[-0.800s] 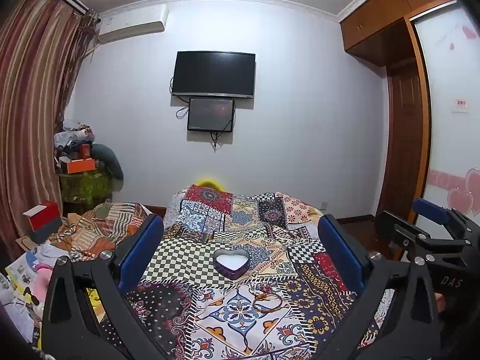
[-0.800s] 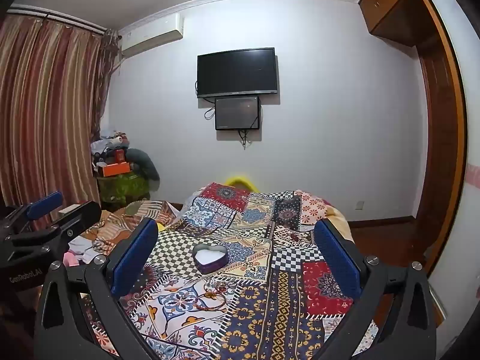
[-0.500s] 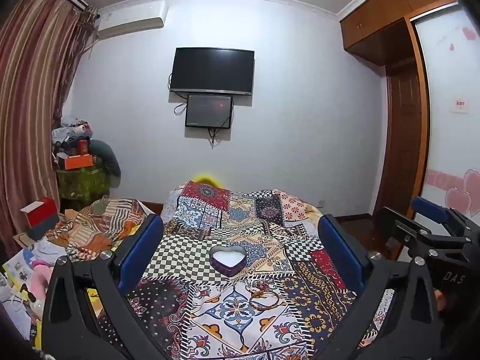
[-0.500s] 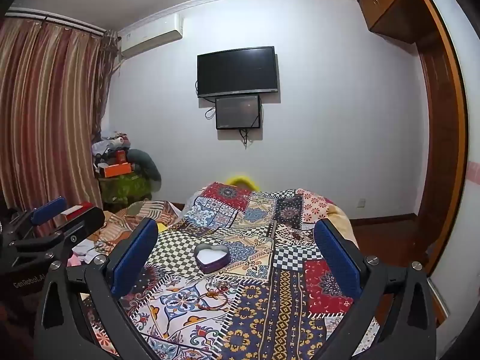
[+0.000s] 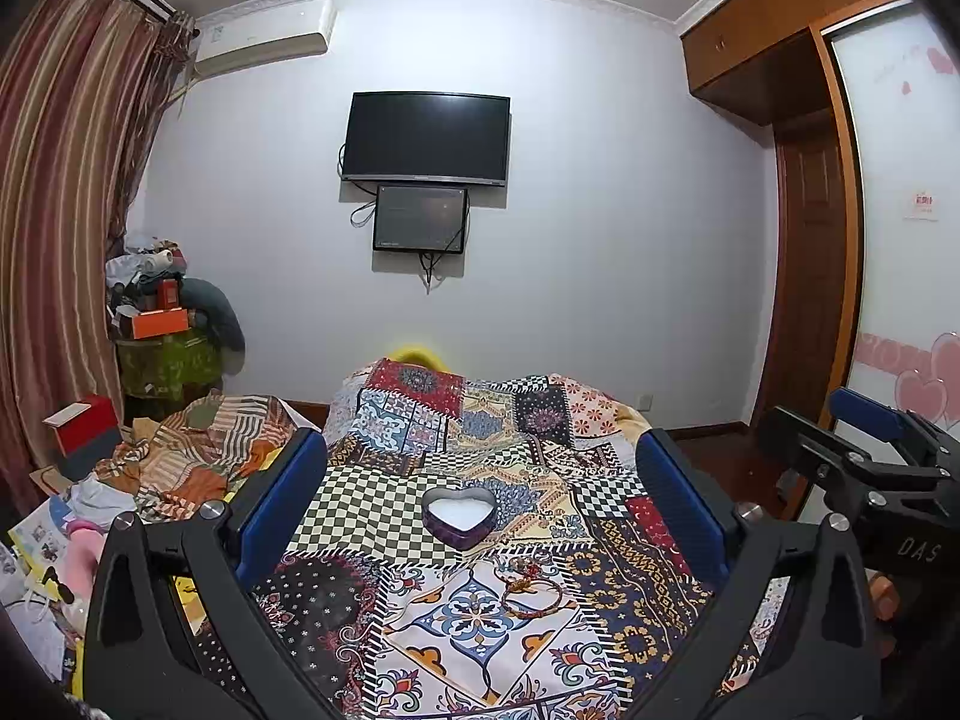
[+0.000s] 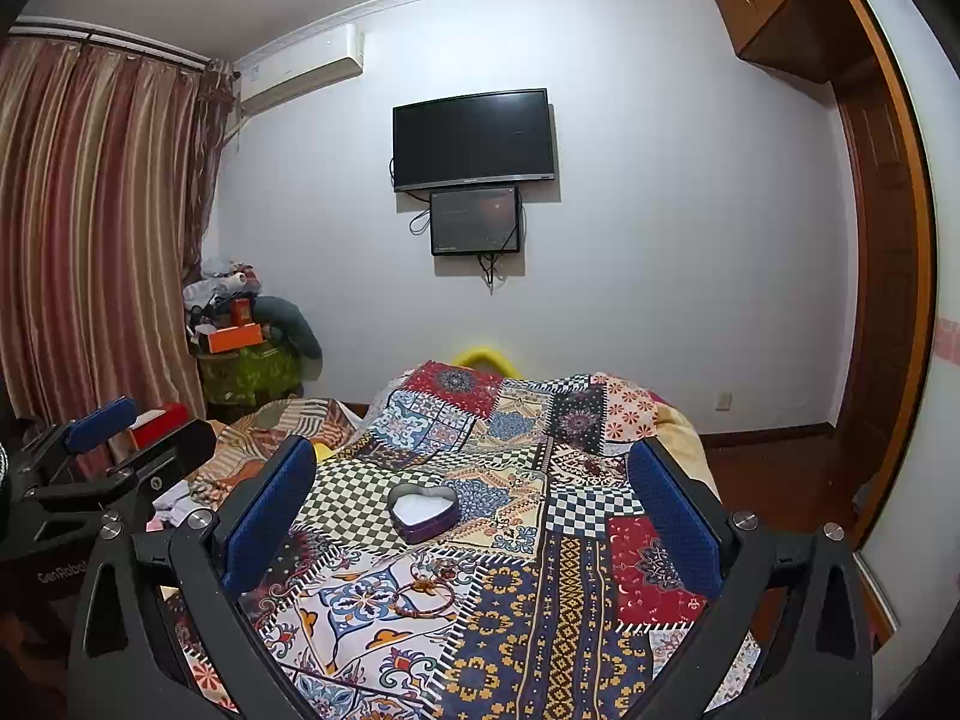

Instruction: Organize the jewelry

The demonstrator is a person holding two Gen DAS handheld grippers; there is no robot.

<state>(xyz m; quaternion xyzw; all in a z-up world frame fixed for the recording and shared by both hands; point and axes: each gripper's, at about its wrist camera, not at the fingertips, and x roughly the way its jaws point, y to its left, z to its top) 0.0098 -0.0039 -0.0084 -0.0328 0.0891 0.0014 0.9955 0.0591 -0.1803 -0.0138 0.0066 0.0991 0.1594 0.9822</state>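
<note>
Left-hand gripper point(image 5: 480, 501), black frame with blue pads, held above a bed covered by a multicoloured patchwork quilt point(image 5: 420, 462); its jaws stand wide apart and nothing lies between them. Right-hand gripper point(image 6: 471, 501), of the same build, likewise spread wide and empty. Each gripper shows at the edge of the other's view — the right one at the right margin of the left wrist view, the left one at the left margin of the right wrist view.

Heart-shaped purple tin with a white lining point(image 5: 459, 515), lid off, resting on the quilt near the middle of the bed, partly on a green-and-cream checked patch. Just nearer the cameras than the tin, apart from it, lies a red-and-gold corded bracelet point(image 5: 536, 597) on a white patch with blue and orange motifs; a second, smaller piece of jewellery point(image 5: 521, 567) lies between bracelet and tin, too small to identify. Both pieces are outside the tin, and neither gripper touches them.

Background — a black wall-mounted television point(image 5: 427, 138) with a smaller dark screen point(image 5: 420, 218) below it, a white air conditioner point(image 5: 264, 39) high on the wall, striped red-brown curtains point(image 5: 60, 180) at left, a wooden wardrobe point(image 5: 798, 150) at right, and a crumpled striped orange cloth point(image 5: 198, 450) beside the bed.
</note>
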